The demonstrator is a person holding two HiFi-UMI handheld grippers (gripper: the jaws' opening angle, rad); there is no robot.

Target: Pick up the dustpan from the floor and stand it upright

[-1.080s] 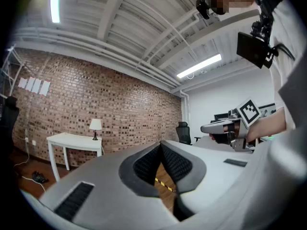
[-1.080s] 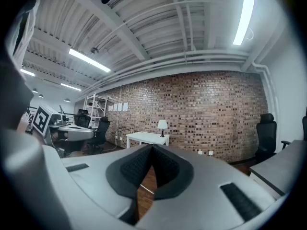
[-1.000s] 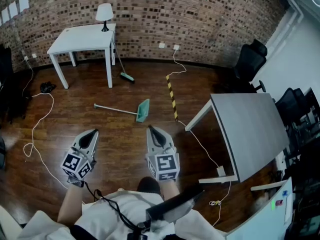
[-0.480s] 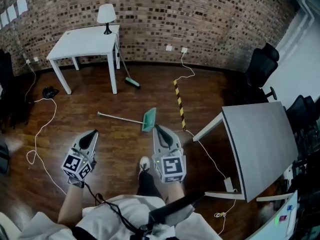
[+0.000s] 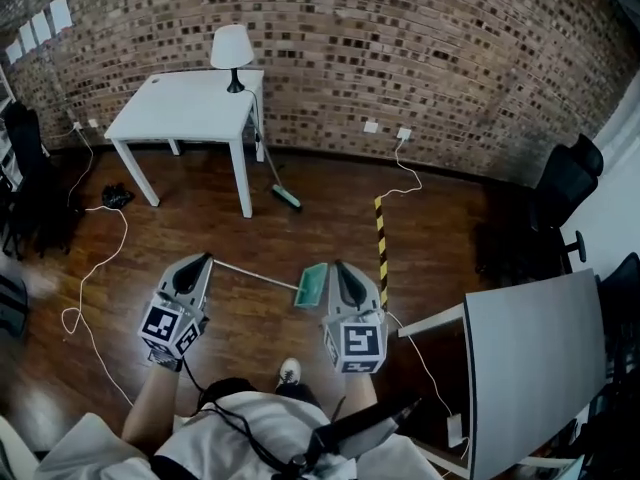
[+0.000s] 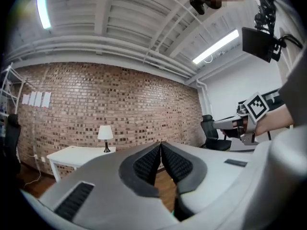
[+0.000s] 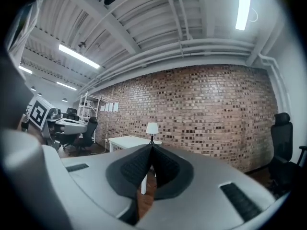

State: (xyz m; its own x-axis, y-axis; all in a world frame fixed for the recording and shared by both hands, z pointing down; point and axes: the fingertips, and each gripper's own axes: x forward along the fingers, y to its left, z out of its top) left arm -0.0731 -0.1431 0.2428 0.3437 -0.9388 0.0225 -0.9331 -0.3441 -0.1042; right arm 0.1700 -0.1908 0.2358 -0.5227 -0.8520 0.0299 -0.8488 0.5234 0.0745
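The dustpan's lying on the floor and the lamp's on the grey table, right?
No: the head view shows the lamp on the white table, not a grey one. The dustpan does lie on the floor.

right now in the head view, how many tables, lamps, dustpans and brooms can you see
tables: 2, the white table and the grey table
lamp: 1
dustpan: 1
broom: 1
total: 5
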